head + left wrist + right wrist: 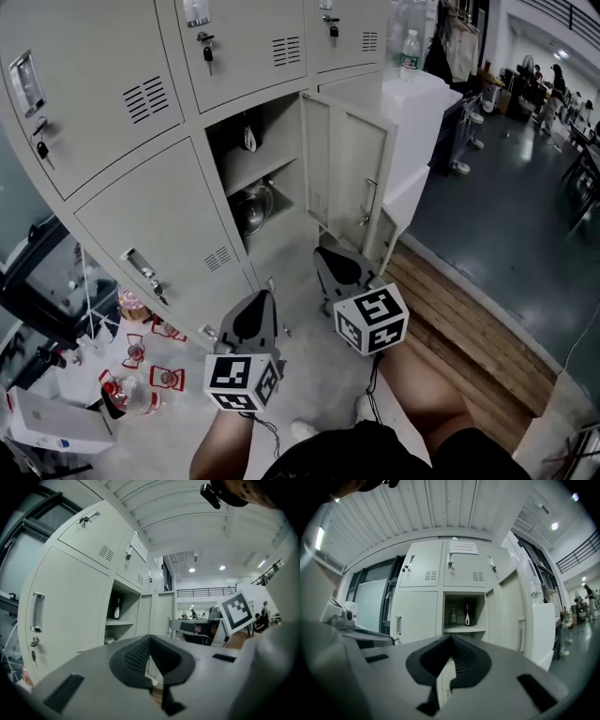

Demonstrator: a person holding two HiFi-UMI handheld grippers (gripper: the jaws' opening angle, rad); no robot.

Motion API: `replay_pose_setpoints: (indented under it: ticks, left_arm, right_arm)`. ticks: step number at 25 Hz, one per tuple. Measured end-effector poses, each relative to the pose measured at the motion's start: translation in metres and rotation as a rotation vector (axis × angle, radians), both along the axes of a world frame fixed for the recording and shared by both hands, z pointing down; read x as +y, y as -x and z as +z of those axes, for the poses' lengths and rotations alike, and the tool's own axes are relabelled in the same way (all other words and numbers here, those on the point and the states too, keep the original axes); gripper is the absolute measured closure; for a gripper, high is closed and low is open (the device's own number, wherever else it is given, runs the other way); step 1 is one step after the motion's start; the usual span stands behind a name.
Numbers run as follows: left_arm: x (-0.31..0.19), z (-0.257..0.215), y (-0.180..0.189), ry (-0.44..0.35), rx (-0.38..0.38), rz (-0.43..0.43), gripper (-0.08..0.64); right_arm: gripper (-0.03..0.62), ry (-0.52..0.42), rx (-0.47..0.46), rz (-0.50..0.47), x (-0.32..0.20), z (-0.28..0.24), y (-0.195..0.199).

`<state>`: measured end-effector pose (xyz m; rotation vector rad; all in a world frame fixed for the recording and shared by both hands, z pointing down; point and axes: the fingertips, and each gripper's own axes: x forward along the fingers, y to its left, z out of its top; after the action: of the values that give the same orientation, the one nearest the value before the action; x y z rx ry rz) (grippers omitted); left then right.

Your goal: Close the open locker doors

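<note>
One bank of grey metal lockers [187,202] stands ahead. The head view shows four closed doors [103,84] and a single open door [345,173], swung out to the right of its compartment in the lower row. Inside that compartment [466,603] sits one shelf [464,627] carrying two bottles [453,616], with one metal bowl [251,208] below it. Keys [206,52] hang from the locks of the three upper doors. There are two grippers, each with one marker cube. The left gripper [265,293] and the right gripper [323,251] both point level towards the lockers, short of the open door and touching nothing. The jaws of each are pressed together, with nothing between them. One clear water bottle [409,54] stands on a white cabinet [422,112] just beside the lockers. The floor under the grippers is pale grey. To its right run a strip of wooden planks [469,319] and then a dark glossy floor [506,206]. At the left, red-and-white items and plastic bottles [141,366] lie scattered on the floor. The room is a large hall with a ribbed white ceiling [440,508], round ceiling lights and a railed upper gallery [206,591]. A few people [553,89] are far off.
</note>
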<state>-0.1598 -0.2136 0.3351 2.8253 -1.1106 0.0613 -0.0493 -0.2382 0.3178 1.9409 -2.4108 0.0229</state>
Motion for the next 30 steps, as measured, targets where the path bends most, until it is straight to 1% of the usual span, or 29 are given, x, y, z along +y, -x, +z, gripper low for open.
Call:
replay_pose_setpoints:
  ticks: [8,15,24,30]
  left_arm:
    - [0.016,-0.011,-0.060,-0.013,0.008,0.049,0.558]
    - [0.028,-0.012,-0.108,-0.016,0.005,0.080,0.558]
    - [0.035,-0.014,-0.157,-0.027,-0.003,0.079,0.558]
    - [0.036,-0.012,-0.180,-0.030,0.000,0.050,0.558]
  right_arm:
    - [0.592,0.002,-0.013,0.070,0.033,-0.004,-0.069]
    - [0.592,0.000,-0.014,0.096,0.050,-0.003,-0.115]
    - [0.592,-0.006,-0.021,0.071,0.057,-0.002,-0.158]
    - [0.592,-0.008,-0.019,0.031,0.054,0.001,-0.176]
